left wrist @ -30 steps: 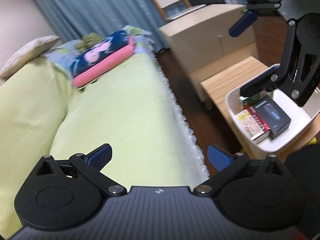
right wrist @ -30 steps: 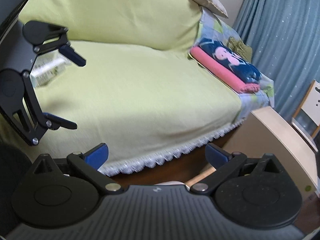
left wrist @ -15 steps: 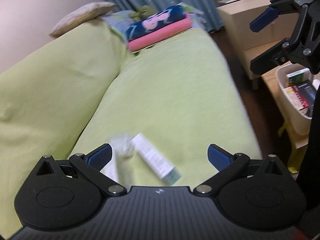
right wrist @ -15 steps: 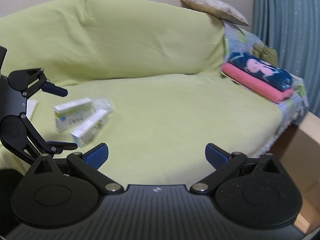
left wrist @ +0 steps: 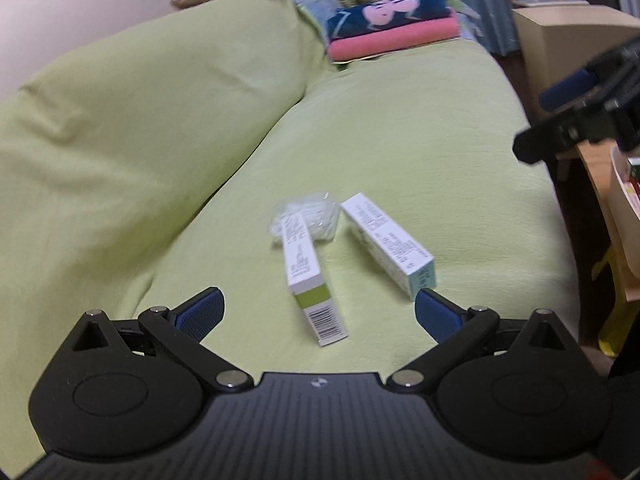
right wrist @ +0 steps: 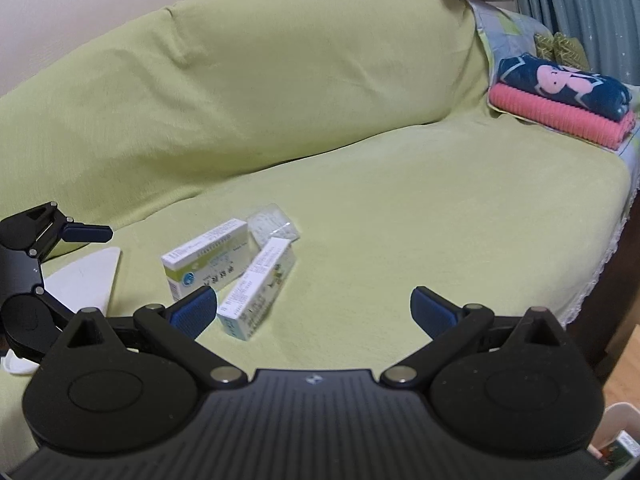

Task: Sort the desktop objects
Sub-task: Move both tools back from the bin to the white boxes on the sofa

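Two slim white cartons lie side by side on the green sofa seat (left wrist: 420,128). One carton has a green end with a barcode (left wrist: 308,276) (right wrist: 208,256). The other has a pale blue end (left wrist: 388,244) (right wrist: 256,288). A clear plastic packet (left wrist: 308,216) (right wrist: 274,226) rests just behind them. My left gripper (left wrist: 318,312) (right wrist: 94,272) hovers open just short of the green-ended carton, holding nothing. My right gripper (right wrist: 312,308) (left wrist: 534,124) is open and empty, with the blue-ended carton beside its left finger.
A white bin (left wrist: 624,196) (right wrist: 616,420) with items in it sits on a wooden side table (left wrist: 596,172) right of the sofa. Folded pink and blue towels (left wrist: 392,28) (right wrist: 560,100) lie at the far end. A white sheet (right wrist: 88,280) lies left of the cartons.
Both grippers have swung away from the bin and table toward the sofa. The cartons and packet have come into view and now sit close in front of both open grippers.
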### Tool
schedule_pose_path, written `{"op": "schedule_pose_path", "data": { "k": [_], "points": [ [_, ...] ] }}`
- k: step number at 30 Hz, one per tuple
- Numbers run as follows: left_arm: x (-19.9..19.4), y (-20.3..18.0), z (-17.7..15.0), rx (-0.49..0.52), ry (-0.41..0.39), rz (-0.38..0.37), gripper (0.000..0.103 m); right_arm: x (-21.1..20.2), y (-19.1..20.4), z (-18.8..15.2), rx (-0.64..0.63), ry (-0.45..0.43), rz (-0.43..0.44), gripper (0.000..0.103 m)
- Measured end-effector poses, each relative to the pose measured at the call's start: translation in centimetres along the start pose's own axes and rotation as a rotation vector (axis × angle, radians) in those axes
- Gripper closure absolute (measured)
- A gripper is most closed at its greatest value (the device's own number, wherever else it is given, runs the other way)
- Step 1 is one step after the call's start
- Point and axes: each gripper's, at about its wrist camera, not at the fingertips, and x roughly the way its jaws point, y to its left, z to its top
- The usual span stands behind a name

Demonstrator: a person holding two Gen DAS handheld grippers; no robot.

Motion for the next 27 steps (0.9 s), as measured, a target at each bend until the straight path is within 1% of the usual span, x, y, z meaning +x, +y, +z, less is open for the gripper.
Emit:
{"op": "schedule_pose_path", "data": {
  "k": [3,10,15,23,27],
  "points": [
    [0.7,0.4,-0.4,-0.029,0.013,0.008,0.001,1.3,0.6,-0.1,0.002,0.008,0.018,0.001],
    [1.9,1.0,-1.1,-0.067,0.037,0.017,0.001,3.8,1.6,0.1,0.008,-0.009,0.069,0.001],
    [3.2,1.1,-1.1,-0.093,0.05,0.011,0.002,5.3,2.1,-0.1,0.014,0.02,0.061,0.001],
    [4.2,1.5,-1.3,-0.129,0.061,0.009,0.003,6.1,2.8,0.0,0.008,0.041,0.074,0.001],
    [4.6,1.6,-1.2,-0.139,0.059,0.011,0.009,6.2,2.8,0.0,0.024,0.043,0.075,0.001]
  ]
}}
